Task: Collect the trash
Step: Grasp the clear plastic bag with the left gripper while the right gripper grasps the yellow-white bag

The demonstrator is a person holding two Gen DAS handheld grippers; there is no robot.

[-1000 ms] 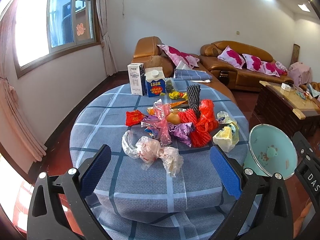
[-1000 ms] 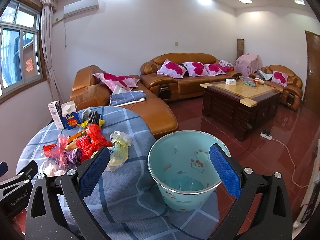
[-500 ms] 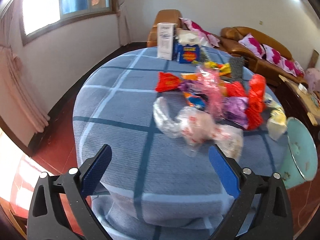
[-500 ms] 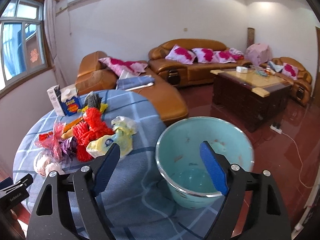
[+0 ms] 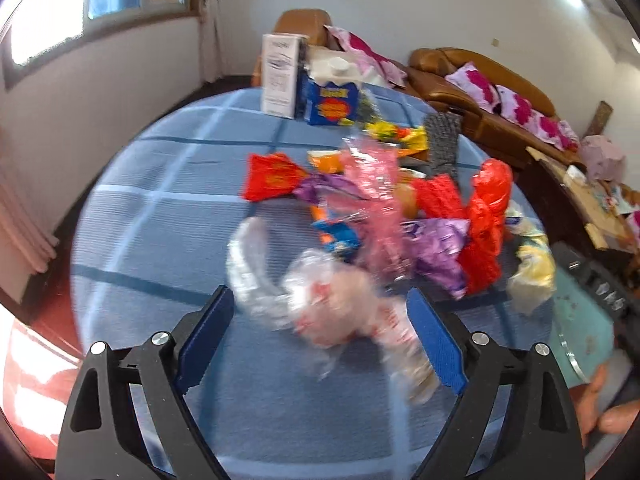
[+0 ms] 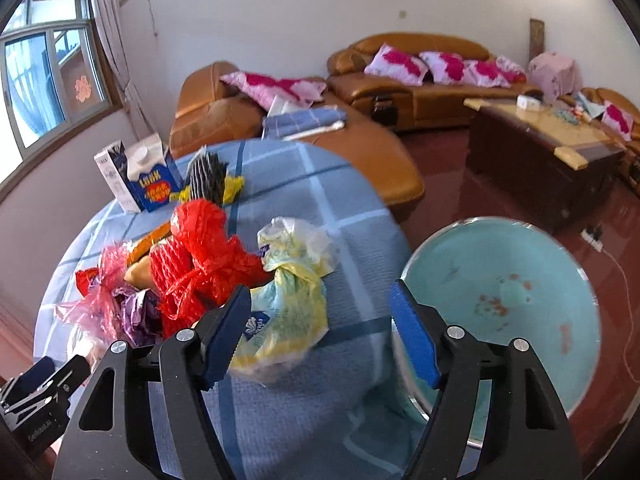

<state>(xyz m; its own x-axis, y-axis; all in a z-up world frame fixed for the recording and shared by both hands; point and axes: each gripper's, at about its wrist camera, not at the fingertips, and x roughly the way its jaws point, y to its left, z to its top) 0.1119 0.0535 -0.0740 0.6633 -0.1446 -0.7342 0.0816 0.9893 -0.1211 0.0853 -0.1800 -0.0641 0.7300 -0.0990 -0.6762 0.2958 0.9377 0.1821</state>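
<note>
A pile of trash lies on a round table with a blue checked cloth [image 5: 160, 220]. My left gripper [image 5: 320, 336] hangs low over the near edge, its jaws closing. A crumpled clear and white plastic bag [image 5: 332, 308] lies between the blue pads, and I see no pad pressing on it. My right gripper [image 6: 320, 336] is also closing. A knotted yellow and white bag [image 6: 288, 304] lies between its pads, close to the left one and not squeezed. A teal bucket [image 6: 500, 300] stands beside the table on the right.
Further back lie a red net bag [image 6: 200, 256], a pink bag [image 5: 376, 184], a purple wrapper [image 5: 440, 248], a red wrapper [image 5: 272, 176] and two cartons [image 5: 328, 96]. Brown sofas [image 6: 412, 80] and a coffee table [image 6: 540, 148] stand beyond. A hand [image 5: 600, 400] shows at lower right.
Both grippers came down and closer to the table, and their jaws narrowed. The left now straddles the clear bag. The right swung left from the bucket to the yellow bag.
</note>
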